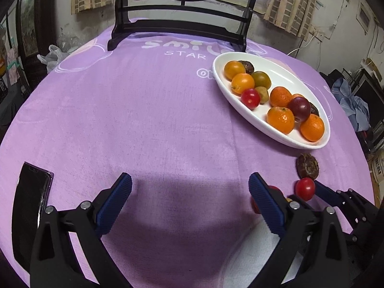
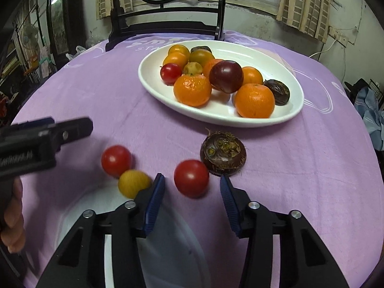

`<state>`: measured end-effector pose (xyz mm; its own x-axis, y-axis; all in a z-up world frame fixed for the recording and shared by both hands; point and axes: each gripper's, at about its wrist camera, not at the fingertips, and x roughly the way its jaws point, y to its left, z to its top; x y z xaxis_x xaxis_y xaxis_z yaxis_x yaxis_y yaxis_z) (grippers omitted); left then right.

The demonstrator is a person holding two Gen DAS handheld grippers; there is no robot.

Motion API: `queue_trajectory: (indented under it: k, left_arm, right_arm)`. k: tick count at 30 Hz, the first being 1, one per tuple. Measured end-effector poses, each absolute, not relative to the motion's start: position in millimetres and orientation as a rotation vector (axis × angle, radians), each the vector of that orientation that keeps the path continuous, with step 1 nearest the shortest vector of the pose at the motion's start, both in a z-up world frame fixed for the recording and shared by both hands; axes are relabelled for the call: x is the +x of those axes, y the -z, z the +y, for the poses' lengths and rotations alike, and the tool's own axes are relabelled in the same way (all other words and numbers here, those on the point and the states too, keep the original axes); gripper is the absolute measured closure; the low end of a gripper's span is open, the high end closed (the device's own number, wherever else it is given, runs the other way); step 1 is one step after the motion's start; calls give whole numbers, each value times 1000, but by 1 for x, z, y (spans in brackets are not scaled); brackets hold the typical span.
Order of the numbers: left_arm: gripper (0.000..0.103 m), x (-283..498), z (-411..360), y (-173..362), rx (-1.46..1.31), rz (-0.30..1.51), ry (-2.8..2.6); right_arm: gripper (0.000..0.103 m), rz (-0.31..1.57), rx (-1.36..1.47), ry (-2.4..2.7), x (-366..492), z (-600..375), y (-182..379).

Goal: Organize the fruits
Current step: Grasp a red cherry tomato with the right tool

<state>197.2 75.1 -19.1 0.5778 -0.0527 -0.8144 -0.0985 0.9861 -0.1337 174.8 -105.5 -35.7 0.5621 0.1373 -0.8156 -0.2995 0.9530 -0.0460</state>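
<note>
My right tongs [image 2: 192, 192]: blue-padded jaws spread apart, gripping nothing. A round red cherry tomato [image 2: 191, 178] lies on the cloth just ahead of the tips, in line with the gap but not touched by either pad.

Just beyond my right-hand tip: a dark brown, hairy-topped water chestnut [image 2: 223, 154], beside that tomato.

Off my left-hand tip: a small yellow round tomato [image 2: 133, 183], and against its far side a second red cherry tomato [image 2: 116, 160].

My left tongs [image 1: 190, 193]: jaws wide apart, empty, over bare purple tablecloth [image 1: 144, 120].

Farther ahead of the right tongs: a white oval ceramic dish [image 2: 153, 88] holding orange mandarins [image 2: 192, 90], a dark purple plum [image 2: 226, 76], small orange and yellow fruits, a red tomato and dark chestnuts.

Left of my left tongs: a black smartphone [image 1: 31, 199], flat on the cloth.

Far edge: a black wooden stand [image 1: 182, 26].
</note>
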Motion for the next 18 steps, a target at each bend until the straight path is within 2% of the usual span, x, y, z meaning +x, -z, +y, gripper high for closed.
queue_trajectory:
  k: [3, 18]
  left_arm:
    - [7, 198, 74, 21, -171, 962, -18]
    - [7, 196, 58, 28, -115, 970, 19]
  right_arm:
    - [76, 933, -174, -266, 176, -104, 35]
    - [75, 901, -113, -229, 141, -150, 27]
